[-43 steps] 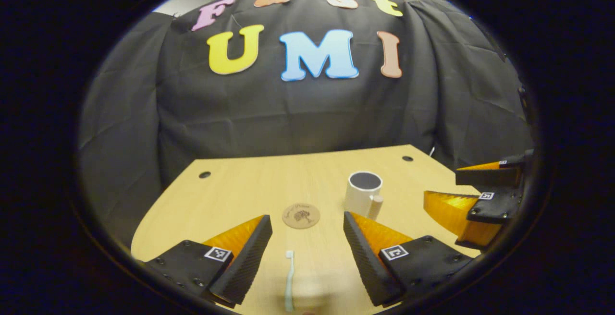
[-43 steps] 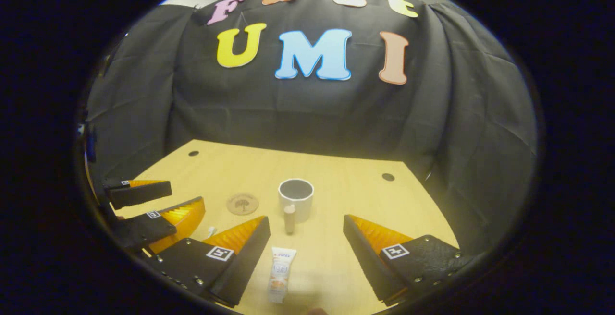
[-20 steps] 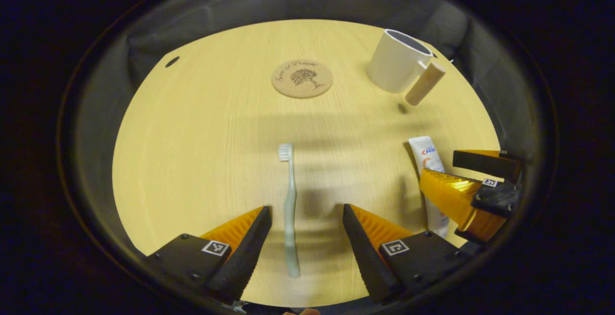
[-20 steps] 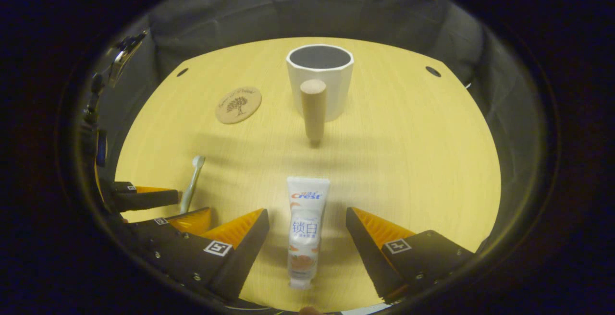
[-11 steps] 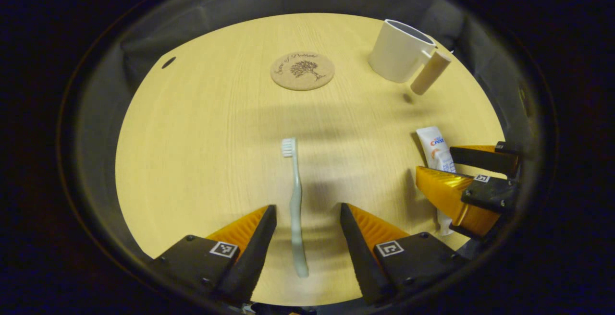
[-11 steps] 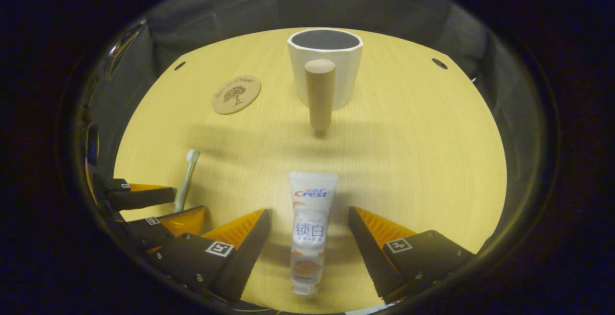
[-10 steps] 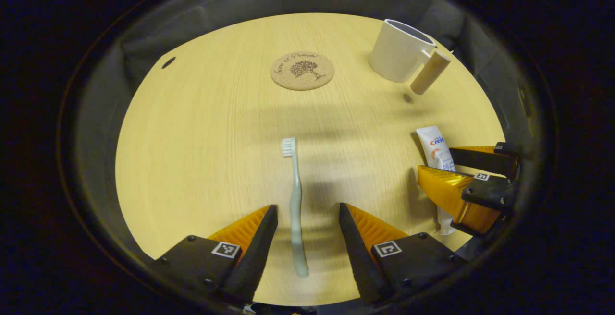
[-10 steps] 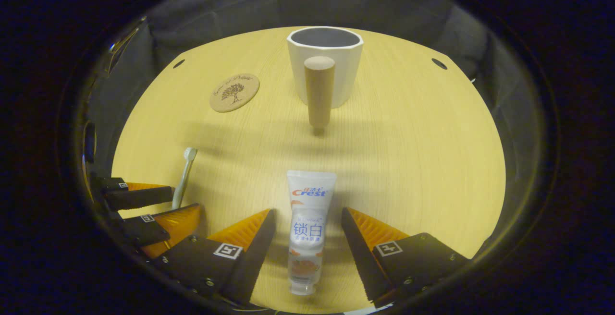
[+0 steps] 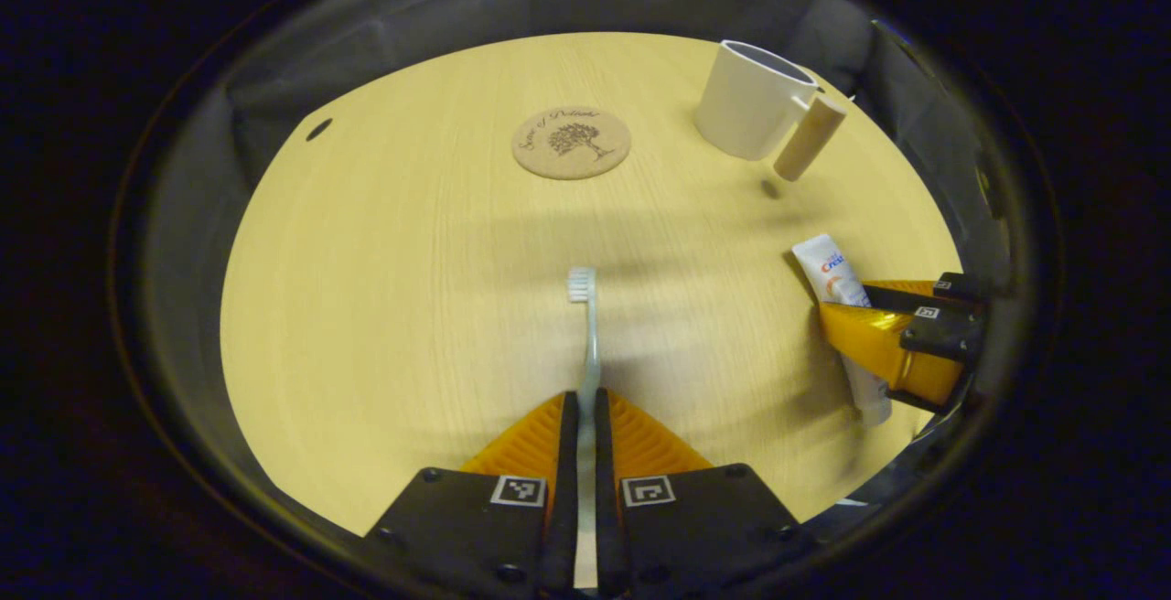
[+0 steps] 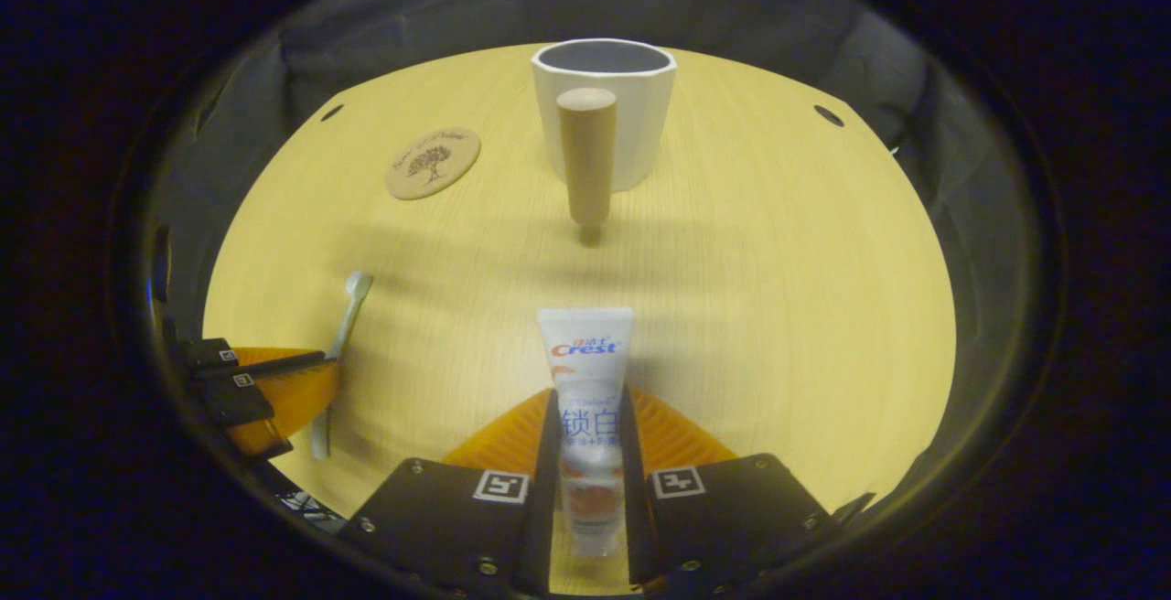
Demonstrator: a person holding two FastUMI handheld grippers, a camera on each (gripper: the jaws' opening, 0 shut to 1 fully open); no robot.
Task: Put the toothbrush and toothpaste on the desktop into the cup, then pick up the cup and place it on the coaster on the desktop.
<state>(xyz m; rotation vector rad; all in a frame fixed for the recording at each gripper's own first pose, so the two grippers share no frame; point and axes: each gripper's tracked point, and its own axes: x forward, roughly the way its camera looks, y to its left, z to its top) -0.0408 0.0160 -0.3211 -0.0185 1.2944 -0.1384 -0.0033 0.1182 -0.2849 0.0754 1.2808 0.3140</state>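
Pale wood worktop (image 9: 384, 289) carries one white cup (image 10: 604, 106) and one cork coaster (image 9: 571, 142) with a tree print. Left gripper (image 9: 579, 417) is clenched on one toothbrush (image 9: 585, 335); right gripper (image 10: 590, 417) clamps one toothpaste (image 10: 586, 380) tube, both lying flat, pointing forward.
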